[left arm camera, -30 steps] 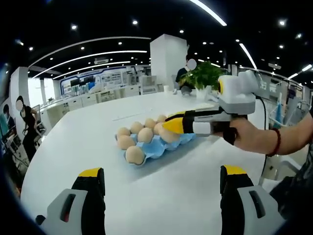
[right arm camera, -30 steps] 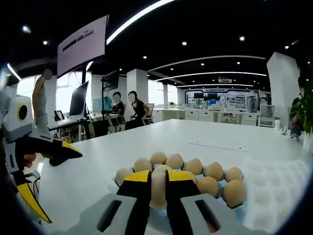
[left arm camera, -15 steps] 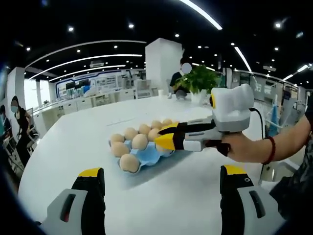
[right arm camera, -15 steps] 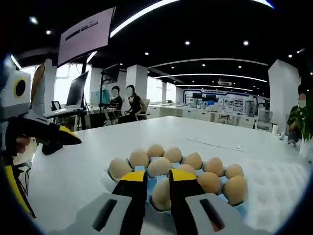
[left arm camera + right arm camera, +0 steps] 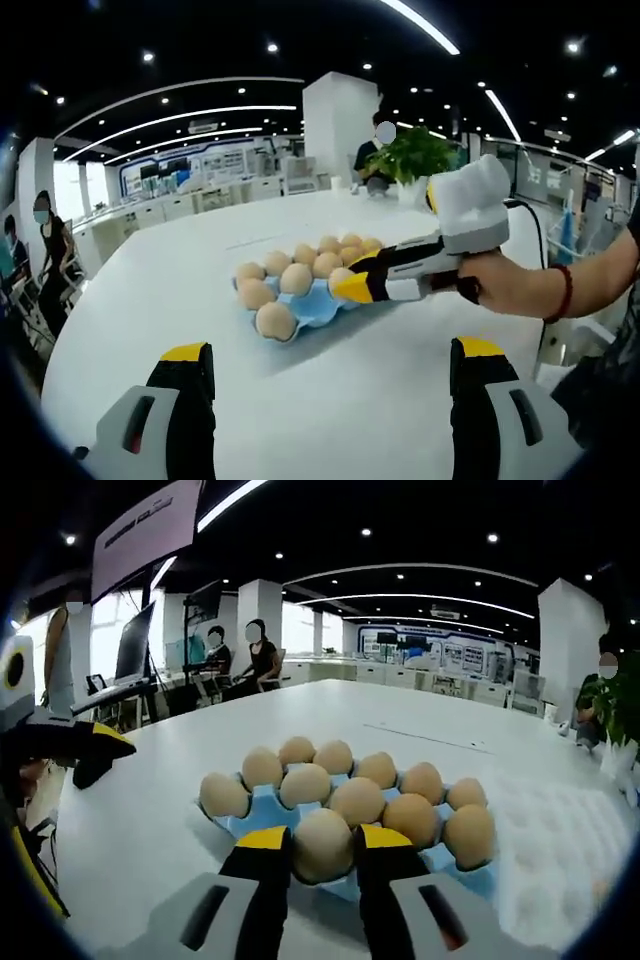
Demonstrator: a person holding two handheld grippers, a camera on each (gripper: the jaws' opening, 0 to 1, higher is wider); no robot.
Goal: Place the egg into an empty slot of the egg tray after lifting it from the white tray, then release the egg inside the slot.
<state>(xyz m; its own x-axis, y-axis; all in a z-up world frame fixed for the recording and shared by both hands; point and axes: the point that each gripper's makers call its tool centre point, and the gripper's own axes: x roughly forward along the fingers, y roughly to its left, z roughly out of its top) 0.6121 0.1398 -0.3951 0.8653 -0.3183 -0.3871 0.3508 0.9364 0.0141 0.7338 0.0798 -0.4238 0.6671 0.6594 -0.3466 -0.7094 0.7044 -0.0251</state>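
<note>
Gripping the egg [image 5: 323, 845] between its yellow-tipped jaws, the right gripper [image 5: 323, 852] hangs over the egg tray [image 5: 243, 817].

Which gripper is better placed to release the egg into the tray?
The right gripper: its jaws are shut on the egg at the near edge of the blue egg tray. The left gripper is open, holds nothing, and sits back from the tray.
</note>
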